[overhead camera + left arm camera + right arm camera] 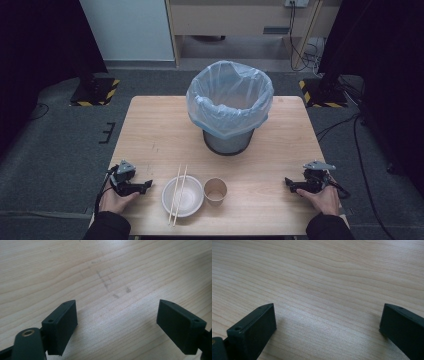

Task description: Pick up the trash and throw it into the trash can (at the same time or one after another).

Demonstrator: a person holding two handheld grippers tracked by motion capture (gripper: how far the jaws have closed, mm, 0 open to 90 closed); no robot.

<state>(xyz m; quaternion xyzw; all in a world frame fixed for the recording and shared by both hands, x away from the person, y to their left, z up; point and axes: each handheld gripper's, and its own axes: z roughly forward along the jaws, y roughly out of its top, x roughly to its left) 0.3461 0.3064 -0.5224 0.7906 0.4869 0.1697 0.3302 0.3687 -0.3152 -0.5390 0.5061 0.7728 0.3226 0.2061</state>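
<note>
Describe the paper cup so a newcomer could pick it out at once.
Start at the bin lined with a blue bag in mid-table. Nearer the person stands the paper cup, just right of the white bowl bearing chopsticks. It alone is brown, small and empty.

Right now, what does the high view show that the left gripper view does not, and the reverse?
High view alone: the bin lined with a blue bag, the white bowl with chopsticks lying across it, the paper cup, the right gripper and both hands. Left gripper view alone: close up, dark scuff marks in the wood and the wide bare gap between its jaws. Both share the wooden table and the open left gripper.
</note>
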